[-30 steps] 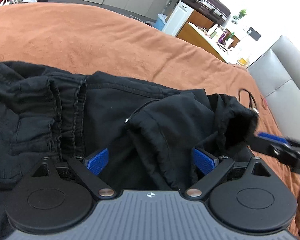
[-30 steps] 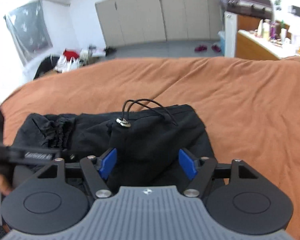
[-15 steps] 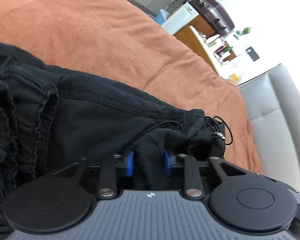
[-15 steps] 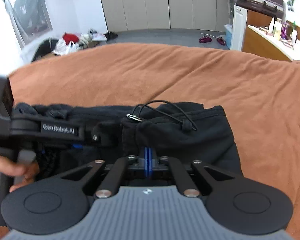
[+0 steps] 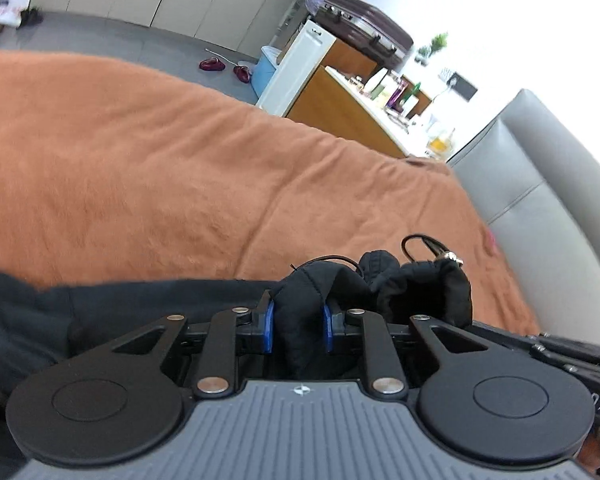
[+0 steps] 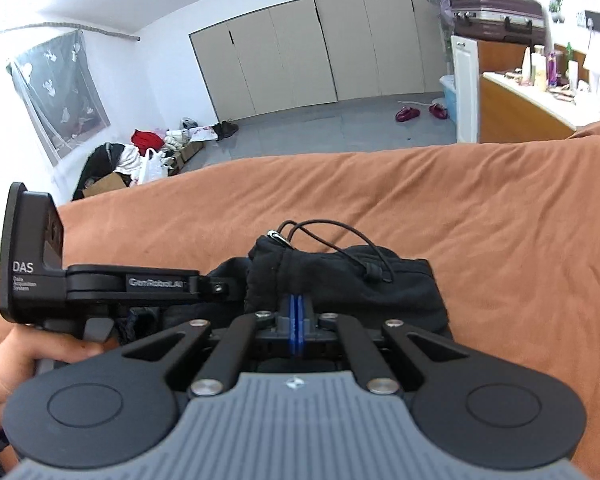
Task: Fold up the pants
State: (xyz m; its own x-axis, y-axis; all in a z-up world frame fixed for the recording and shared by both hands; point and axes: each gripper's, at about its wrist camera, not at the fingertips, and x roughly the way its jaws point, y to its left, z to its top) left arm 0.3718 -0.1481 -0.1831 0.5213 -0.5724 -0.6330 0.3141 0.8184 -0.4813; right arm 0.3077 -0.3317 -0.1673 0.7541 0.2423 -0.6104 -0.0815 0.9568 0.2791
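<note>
One pair of black pants [image 6: 352,280] lies bunched on the orange blanket [image 6: 500,216], with two grippers on it side by side. The left gripper [image 5: 298,326] pinches a thick fold of the fabric between its blue pads [image 5: 269,328]. The right gripper [image 6: 295,316] has its pads pressed together on the cloth's near edge, just beside a looped black drawstring [image 6: 340,236]. Beyond the pants the blanket runs bare to its far edge; a grey headboard [image 5: 540,184] borders the right side.
</note>
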